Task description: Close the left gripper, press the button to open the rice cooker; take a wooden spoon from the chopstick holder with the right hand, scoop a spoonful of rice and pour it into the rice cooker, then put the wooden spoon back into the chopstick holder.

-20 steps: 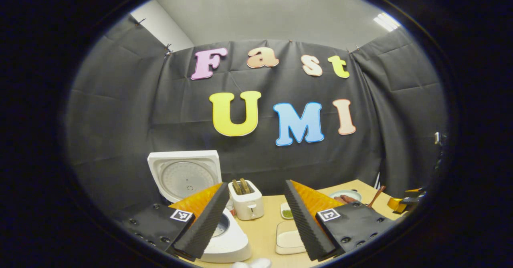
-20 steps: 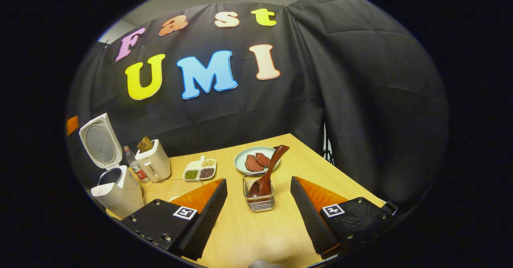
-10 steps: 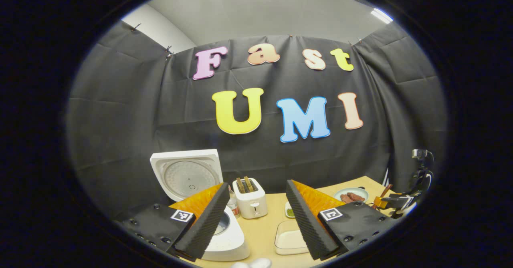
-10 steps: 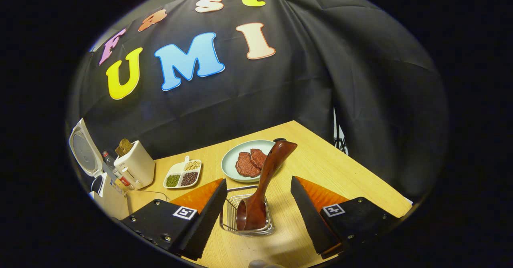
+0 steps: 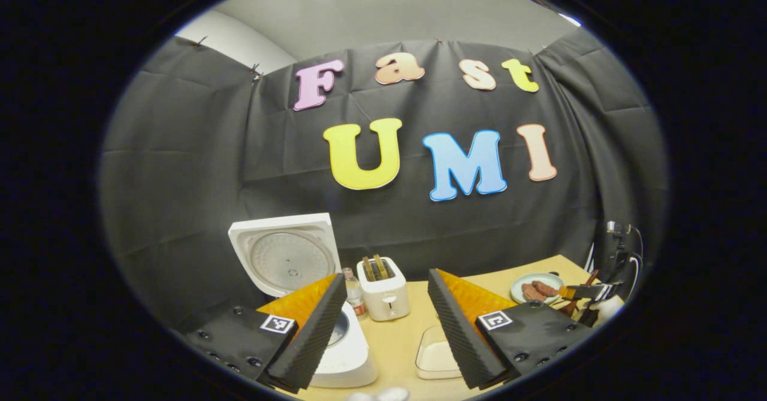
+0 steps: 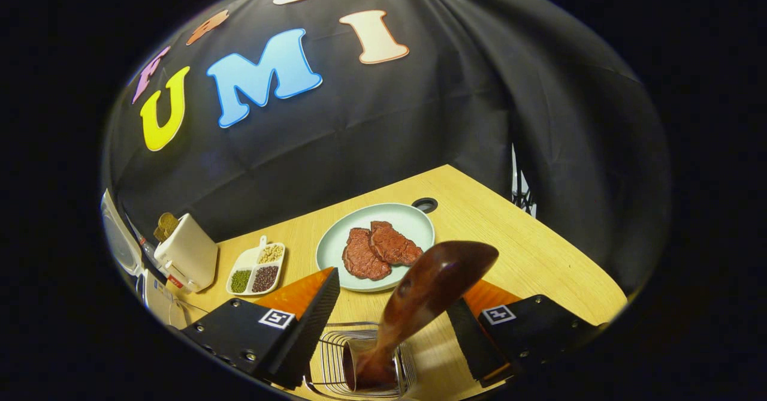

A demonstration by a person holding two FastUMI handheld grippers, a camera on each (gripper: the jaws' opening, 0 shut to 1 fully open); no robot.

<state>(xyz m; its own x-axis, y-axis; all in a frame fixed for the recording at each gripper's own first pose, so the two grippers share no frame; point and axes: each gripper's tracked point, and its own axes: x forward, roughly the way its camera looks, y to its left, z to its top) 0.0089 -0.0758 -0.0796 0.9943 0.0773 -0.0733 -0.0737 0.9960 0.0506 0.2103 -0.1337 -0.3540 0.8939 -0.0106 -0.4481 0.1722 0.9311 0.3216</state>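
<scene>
Right tongs (image 6: 392, 323) had dropped closer, jaws apart around the wooden spoon (image 6: 419, 299), bowl down in the chopstick holder (image 6: 335, 359), handle leaning up-right. Left tongs (image 5: 383, 329) spread above the open rice cooker (image 5: 347, 353).

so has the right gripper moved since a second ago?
Yes. The right gripper closed in on the chopstick holder; holder, wooden spoon and plate now loom larger.
</scene>
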